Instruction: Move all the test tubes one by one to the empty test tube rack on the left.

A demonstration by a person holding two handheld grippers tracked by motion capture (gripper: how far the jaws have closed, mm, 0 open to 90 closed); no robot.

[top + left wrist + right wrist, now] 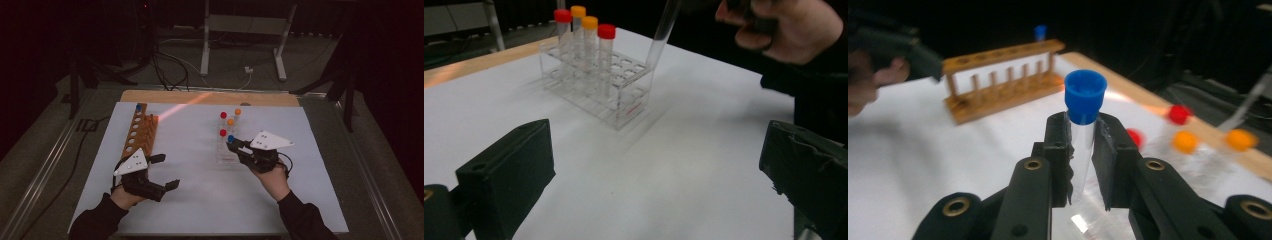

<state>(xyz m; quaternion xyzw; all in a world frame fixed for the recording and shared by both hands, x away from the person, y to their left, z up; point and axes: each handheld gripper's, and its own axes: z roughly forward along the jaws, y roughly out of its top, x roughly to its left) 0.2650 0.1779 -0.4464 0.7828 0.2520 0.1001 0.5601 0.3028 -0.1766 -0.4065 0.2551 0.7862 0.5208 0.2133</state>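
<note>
So the person's right gripper (1082,150) is clamping a blue-capped test tube (1083,125) just under the cap, jaws pressing on the clear glass from both sides. The tube is sitting up in the air, tilted, its lower end right over the near corner of the clear acrylic rack (624,107). That rack is holding four more tubes, two red-capped (606,50) and two orange-capped (589,40), all standing upright. The left gripper (166,172) is hanging out with its jaws wide apart, gripping nothing, just beside the near end of the wooden rack (137,134). One blue-capped tube (138,107) is standing at that rack's far end, on the white table (200,200)
</note>
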